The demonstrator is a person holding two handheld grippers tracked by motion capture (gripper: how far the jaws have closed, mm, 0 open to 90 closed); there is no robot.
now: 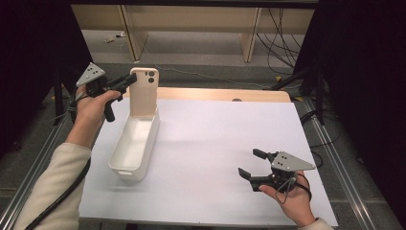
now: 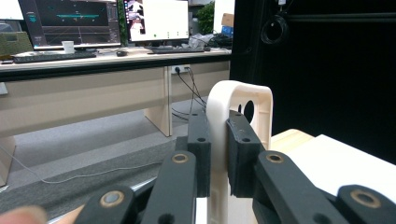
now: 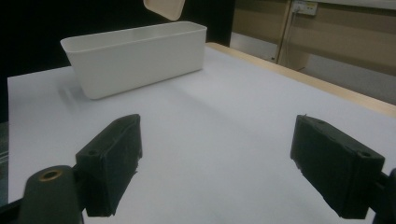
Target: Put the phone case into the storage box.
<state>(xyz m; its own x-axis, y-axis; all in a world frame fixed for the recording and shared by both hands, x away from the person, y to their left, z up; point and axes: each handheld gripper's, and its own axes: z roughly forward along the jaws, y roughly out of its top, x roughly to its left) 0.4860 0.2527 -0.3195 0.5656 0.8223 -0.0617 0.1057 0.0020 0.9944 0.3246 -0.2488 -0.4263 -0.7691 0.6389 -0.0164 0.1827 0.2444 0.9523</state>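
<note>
A cream phone case [image 1: 143, 91] stands upright over the far end of a white oblong bin [image 1: 134, 143], camera cutouts at its top. My left gripper [image 1: 128, 81] is shut on the case's left edge; in the left gripper view the black pads [image 2: 200, 149] press both sides of the case [image 2: 238, 100]. My right gripper [image 1: 250, 164] rests open above the white table sheet at the near right, nothing between its jaws. In the right gripper view its pads [image 3: 112, 158] stand wide apart, with the bin [image 3: 135, 56] farther off and the case's lower corner [image 3: 164, 8] above it.
The white sheet [image 1: 215, 143] covers the table, with a wooden edge [image 1: 225, 94] along the far side. Desks, cables and floor lie beyond. Dark curtains [image 1: 364, 72] flank both sides.
</note>
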